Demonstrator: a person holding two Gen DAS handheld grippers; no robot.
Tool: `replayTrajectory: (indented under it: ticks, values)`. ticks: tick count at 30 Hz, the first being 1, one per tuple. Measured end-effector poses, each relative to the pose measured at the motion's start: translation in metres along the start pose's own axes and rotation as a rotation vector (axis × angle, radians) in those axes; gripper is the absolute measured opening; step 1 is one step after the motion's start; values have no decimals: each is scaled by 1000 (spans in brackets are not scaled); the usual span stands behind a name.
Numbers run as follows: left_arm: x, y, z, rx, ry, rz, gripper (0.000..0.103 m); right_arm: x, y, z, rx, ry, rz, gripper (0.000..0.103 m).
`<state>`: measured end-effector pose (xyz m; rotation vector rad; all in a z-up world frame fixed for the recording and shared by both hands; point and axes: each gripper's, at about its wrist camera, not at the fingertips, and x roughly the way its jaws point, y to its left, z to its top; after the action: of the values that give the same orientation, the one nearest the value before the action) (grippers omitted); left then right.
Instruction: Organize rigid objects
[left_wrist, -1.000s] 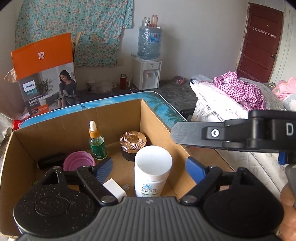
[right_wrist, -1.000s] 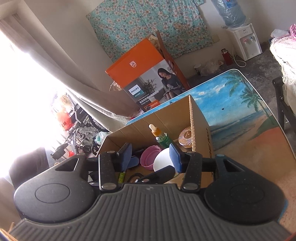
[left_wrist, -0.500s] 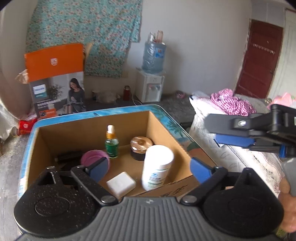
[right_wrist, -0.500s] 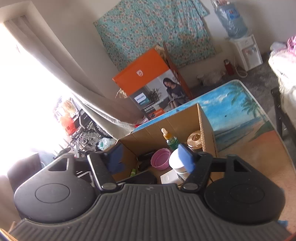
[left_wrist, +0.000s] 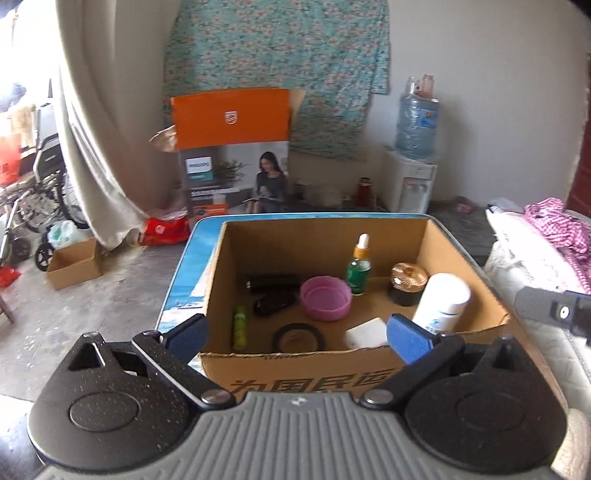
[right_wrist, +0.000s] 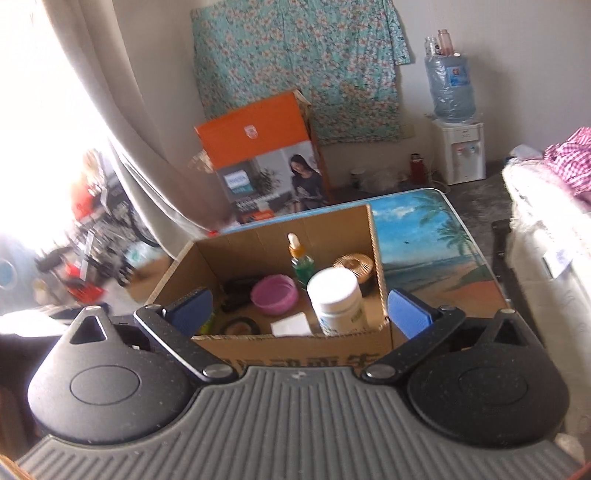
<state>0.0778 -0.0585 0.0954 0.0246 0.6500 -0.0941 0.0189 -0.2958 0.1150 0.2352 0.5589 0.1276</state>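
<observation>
You face box (left_wrist: 295, 373) on table (left_wrist: 181, 280). In box: dropper bottle (left_wrist: 359, 271) at back, jar (left_wrist: 407, 283) right of it, bowl (left_wrist: 325, 297) left and before it. White bottle (left_wrist: 441, 301) stands before jar, at right wall. Tape roll (left_wrist: 297, 337) near front wall, tube (left_wrist: 239, 328) left of it, white block (left_wrist: 367, 332) right. Water dispenser (left_wrist: 413, 181) on floor behind table.

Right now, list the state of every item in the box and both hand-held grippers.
Brown cardboard box: open-topped, on table.
White plastic bottle: upright, capped.
Green dropper bottle: upright, capped.
Pink round bowl: upright, empty.
Dark jar with copper lid: lidded.
Left hand-held gripper: open, empty.
Right hand-held gripper: open, empty.
</observation>
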Motion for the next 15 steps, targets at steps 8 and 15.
replayTrajectory:
  ticks: [8,15]
  values:
    - [14,-9,-7,44,40,12,103,19,15,-14,-54,73,-139,102]
    - [27,-5,-9,4,121,-8,103,39,21,-15,-75,111,-151,102]
